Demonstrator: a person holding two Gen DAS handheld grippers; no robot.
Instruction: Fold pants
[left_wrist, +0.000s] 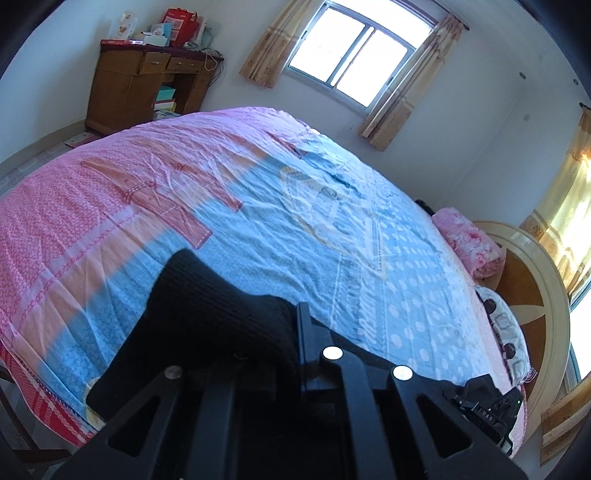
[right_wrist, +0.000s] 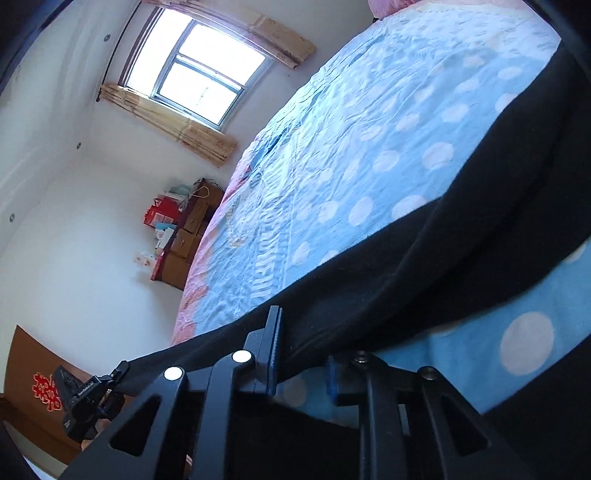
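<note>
The black pants (right_wrist: 424, 258) lie stretched along the near edge of the bed (left_wrist: 258, 221), one end lifted off the quilt in the left gripper (left_wrist: 295, 354), the rest running as a dark band across the blue, white-dotted cover towards the right gripper (right_wrist: 303, 369).

The left tongs are pressed together, pinching a thick bunch of the ribbed knit end. The right tongs stand a little apart with a fold of the cloth's edge lying between them; whether the pads actually bite on it I cannot tell.

The fabric looks soft and limp, a matte fleece or knit that sags wherever it is unsupported and bunches into rounded rolls. I judge it light, not slippery and not fragile, but floppy enough to droop and twist if held by a single layer. Best hold would be at the hem and at the waistband, both layers together, so the length hangs straight for folding.

The quilt beneath is crinkled cotton, pink patchwork farther off.
</note>
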